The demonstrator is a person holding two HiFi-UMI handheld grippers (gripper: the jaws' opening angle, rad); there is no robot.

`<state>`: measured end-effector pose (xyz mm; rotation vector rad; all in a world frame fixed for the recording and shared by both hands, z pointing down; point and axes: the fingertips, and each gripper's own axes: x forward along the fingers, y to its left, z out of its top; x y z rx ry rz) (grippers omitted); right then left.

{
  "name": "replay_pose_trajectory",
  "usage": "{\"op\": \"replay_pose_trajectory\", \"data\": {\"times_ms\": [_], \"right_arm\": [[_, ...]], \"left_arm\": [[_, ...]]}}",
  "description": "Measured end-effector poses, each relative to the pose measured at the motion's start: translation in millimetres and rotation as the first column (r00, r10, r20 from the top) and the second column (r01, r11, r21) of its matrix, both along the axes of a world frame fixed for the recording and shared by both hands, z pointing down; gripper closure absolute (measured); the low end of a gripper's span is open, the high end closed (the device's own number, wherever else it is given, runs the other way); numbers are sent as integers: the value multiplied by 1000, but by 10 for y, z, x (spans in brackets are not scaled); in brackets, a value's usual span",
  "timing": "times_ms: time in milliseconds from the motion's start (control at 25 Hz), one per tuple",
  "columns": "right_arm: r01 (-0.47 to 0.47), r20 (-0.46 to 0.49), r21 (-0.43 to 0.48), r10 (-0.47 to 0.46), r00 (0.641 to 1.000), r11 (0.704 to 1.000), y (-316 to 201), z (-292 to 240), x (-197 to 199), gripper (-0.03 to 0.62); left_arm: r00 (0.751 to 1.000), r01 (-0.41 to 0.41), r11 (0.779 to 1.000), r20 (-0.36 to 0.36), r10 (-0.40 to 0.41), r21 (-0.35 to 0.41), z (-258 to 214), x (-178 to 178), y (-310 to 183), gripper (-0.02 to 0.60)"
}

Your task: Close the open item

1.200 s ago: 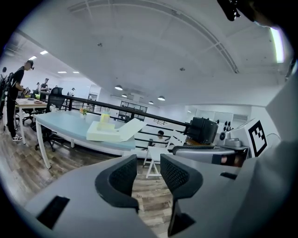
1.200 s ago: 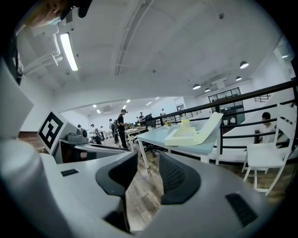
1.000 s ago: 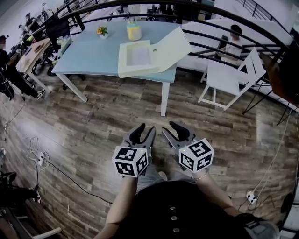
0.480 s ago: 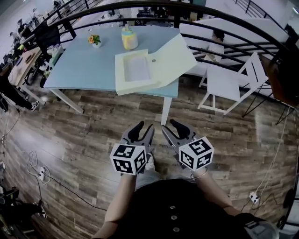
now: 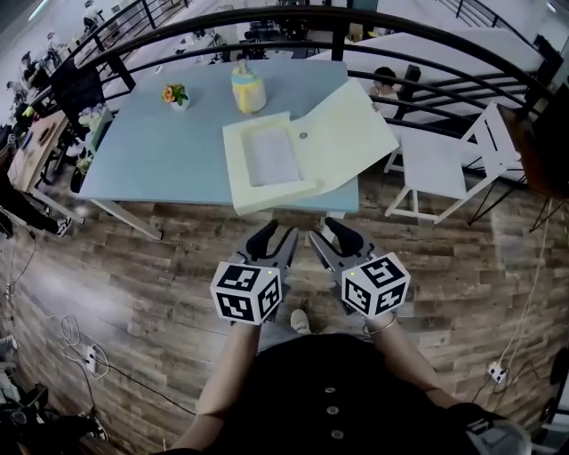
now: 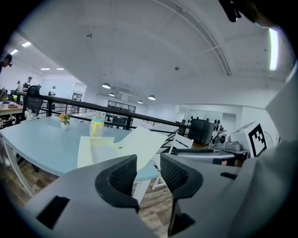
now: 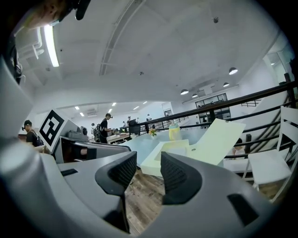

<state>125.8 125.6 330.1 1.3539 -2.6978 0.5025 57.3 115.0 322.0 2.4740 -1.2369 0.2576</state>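
Open cream flat box (image 5: 267, 158) on pale blue rectangular table (image 5: 151, 151), wood-plank floor (image 5: 133, 258) beneath, black metal railing (image 5: 267, 16) behind. Closer to table than before. Holding left gripper (image 5: 277, 238) and right gripper (image 5: 327, 235) parted, empty.

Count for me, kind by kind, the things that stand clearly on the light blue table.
Open cream flat box with hinged lid: 1
Yellow cylindrical container: 1
Small pot of orange flowers: 1
Total: 3
A pale cluster at the left edge of the light blue table is too unclear to count.
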Motion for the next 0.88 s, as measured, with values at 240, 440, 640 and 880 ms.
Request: {"op": "replay_pose_trajectory", "data": {"times_ms": [240, 440, 640, 880], "right_arm": [[-38, -15, -9, 38, 999, 999, -323, 56, -184, 444], [-65, -45, -51, 63, 997, 997, -391, 158, -204, 442], [-75, -74, -82, 69, 995, 994, -465, 202, -200, 441], [-50, -99, -108, 40, 994, 993, -602, 325, -253, 441]], "left_arm": [[1000, -7, 1000, -21, 7, -16, 78, -275, -350, 428], [998, -29, 997, -49, 26, -66, 206, -324, -427, 427], [997, -36, 996, -76, 30, -83, 197, -347, -511, 428], [996, -12, 995, -86, 4, -101, 311, -434, -627, 428]]}}
